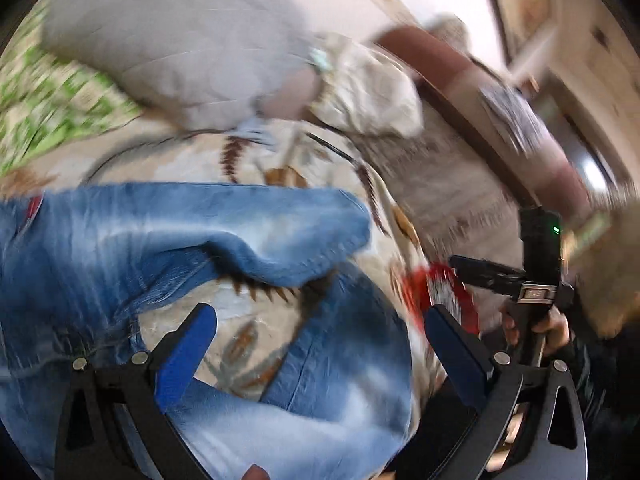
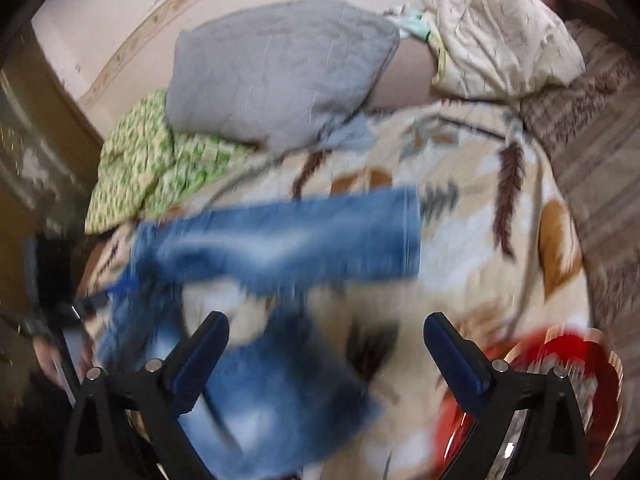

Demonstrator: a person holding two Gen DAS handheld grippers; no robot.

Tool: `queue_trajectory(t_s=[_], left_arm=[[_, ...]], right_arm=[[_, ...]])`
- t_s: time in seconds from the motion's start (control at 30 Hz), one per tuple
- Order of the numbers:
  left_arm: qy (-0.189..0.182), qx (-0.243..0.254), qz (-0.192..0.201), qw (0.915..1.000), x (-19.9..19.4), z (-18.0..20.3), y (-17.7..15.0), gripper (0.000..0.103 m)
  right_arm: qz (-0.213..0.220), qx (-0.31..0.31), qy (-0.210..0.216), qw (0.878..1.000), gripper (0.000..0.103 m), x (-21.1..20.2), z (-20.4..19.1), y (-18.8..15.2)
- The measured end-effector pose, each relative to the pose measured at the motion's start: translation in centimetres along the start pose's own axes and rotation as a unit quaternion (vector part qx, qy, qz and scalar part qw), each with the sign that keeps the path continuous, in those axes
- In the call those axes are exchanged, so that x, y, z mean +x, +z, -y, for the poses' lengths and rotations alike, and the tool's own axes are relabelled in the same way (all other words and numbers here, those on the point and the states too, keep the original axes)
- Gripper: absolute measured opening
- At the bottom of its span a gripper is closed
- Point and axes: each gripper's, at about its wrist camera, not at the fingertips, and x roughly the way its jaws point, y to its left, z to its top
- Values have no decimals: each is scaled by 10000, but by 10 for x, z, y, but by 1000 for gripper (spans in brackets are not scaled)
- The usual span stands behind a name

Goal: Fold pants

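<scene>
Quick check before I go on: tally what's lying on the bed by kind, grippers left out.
Blue jeans: 1
Pillows: 2, one grey, one cream patterned
Green patterned cloth: 1
Red object, too blurred to name: 1
Leaf-print blanket under them: 1
Total: 6

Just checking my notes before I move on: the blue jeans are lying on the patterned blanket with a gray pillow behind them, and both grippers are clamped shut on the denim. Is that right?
Not quite. The left gripper and right gripper both stand open with nothing pinched, as each wrist view shows. The jeans do lie on the patterned blanket, with the gray pillow behind.
</scene>
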Motion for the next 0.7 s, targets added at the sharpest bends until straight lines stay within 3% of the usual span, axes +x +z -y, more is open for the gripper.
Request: queue_trajectory(t_s=[0.1, 0.17, 0.33, 0.5, 0.6, 0.7], left_arm=[[91, 732, -386, 9965, 16, 22, 2, 103], [75, 856, -567, 9947, 34, 29, 6, 103], [26, 909, -868, 9921, 79, 41, 15, 103], [-25, 872, -1345, 9871, 130, 46, 18, 103], [-177, 599, -1566, 9857, 149, 42, 19, 93], [-199, 383, -1759, 9835, 165, 38, 17, 82]], right_arm=[[-103, 140, 101, 9998, 99, 7, 0, -38], [-121, 403, 248, 9988, 99, 9, 1, -64], [-1, 947, 128, 9954, 99, 20, 4, -113], [196, 1330, 73, 9909, 96, 40, 15, -123], [184, 1497, 150, 9884, 84, 55, 21, -127], [158, 1585, 155, 9871, 79, 66, 25, -128]])
